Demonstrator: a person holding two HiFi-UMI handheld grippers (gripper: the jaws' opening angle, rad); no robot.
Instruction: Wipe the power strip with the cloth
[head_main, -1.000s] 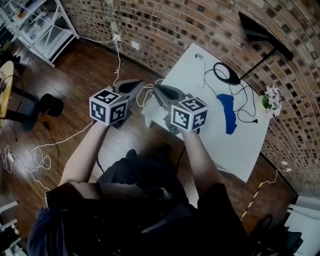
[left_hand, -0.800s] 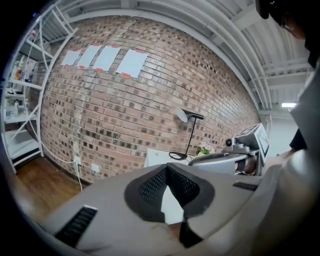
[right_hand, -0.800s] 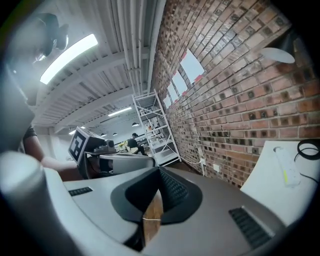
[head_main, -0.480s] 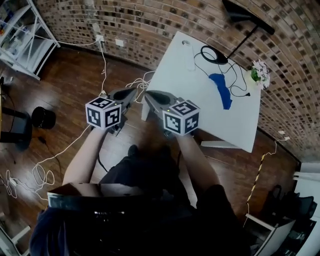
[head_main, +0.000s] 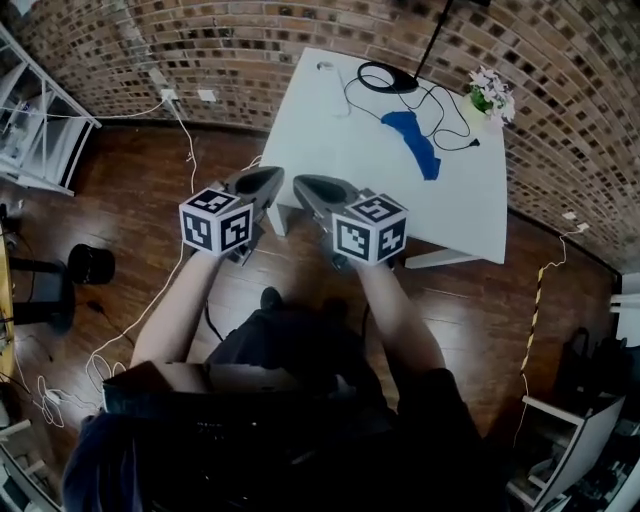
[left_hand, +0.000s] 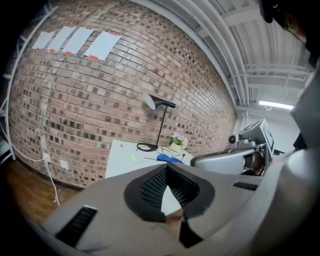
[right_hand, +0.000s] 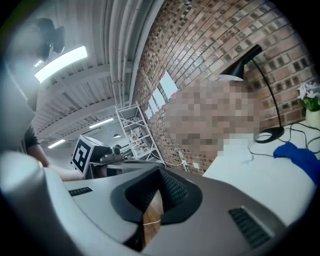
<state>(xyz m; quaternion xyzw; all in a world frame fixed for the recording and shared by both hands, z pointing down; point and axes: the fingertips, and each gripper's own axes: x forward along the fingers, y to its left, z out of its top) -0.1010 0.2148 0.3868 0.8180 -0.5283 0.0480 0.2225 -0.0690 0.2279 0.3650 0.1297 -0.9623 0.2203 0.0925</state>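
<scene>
A: Entry, grippers first. What state are they in?

B: Left gripper (left_hand: 167, 172): jaws clenched, ribbed pads meeting at the tips, nothing between them. Right gripper (right_hand: 159, 175): same, jaws pressed together and empty. From the head view they are held side by side, left gripper (head_main: 275, 178) and right gripper (head_main: 300, 185), with the tips close to each other. Both marker cubes face the camera.

A: Where are they relative to the table?

B: They are at the near left corner of the white table (head_main: 330, 170). The forearms behind them are above the wooden floor (head_main: 150, 200). Neither gripper touches anything.

A: And the task items?

B: The power strip (head_main: 331, 74) lies close to the far left corner. It is white on white, so its outline is faint and I cannot make out any detail. The cloth (head_main: 412, 138) is blue and crumpled into a long strip. It sits in the far half of the table, right of the middle. Strip and cloth are well apart from each other, and both are well apart from the grippers. The cloth also shows in both gripper views, small in the left one (left_hand: 167, 159) and at the picture's right edge in the right one (right_hand: 300, 157).

A: Anything else on the table?

B: The black round base of a lamp (head_main: 390, 78) is at the far edge, between the strip and the cloth. A thin black cable (head_main: 445, 105) loops from the base past the cloth. A small flower pot (head_main: 488, 95) stands at the far right corner. The far edge of the table meets a brick wall (head_main: 250, 50).
</scene>
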